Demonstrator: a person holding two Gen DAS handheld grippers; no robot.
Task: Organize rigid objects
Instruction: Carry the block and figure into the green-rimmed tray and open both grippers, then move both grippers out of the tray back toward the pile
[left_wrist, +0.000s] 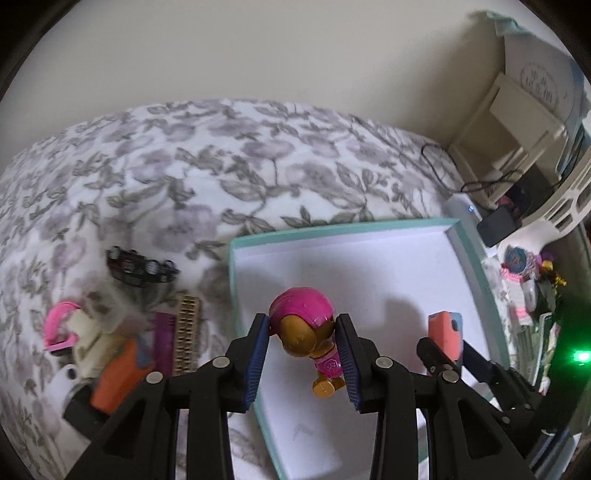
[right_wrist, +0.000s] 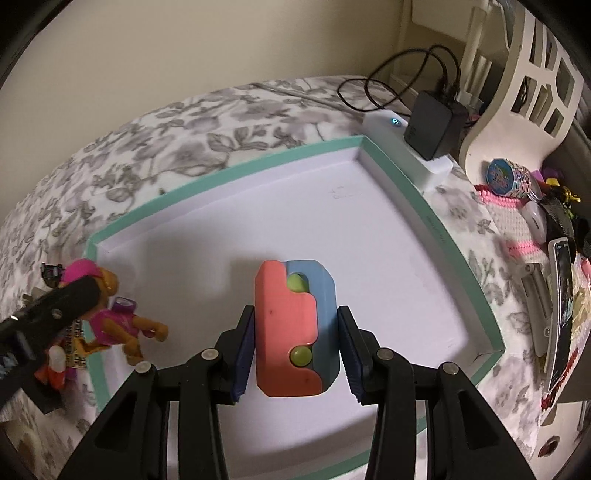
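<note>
Over the tray (right_wrist: 436, 236), our left gripper (left_wrist: 302, 354) clamped the figure (left_wrist: 303, 328) and our right gripper (right_wrist: 295, 354) pinched the block (right_wrist: 295, 328); releasing high, we judged, risked either bouncing out.

Pink-and-gold pup figure (left_wrist: 306, 332); coral, blue, green-dotted block (right_wrist: 295, 328); teal-rimmed white tray (right_wrist: 229, 162) showing ahead; grey floral bedspread (left_wrist: 184, 166).

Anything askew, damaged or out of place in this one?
Nothing stands out. The left gripper holds the pink toy figure over the teal-rimmed tray; the right gripper holds the coral-and-blue block there. Remaining toys lie jumbled on the floral sheet.
</note>
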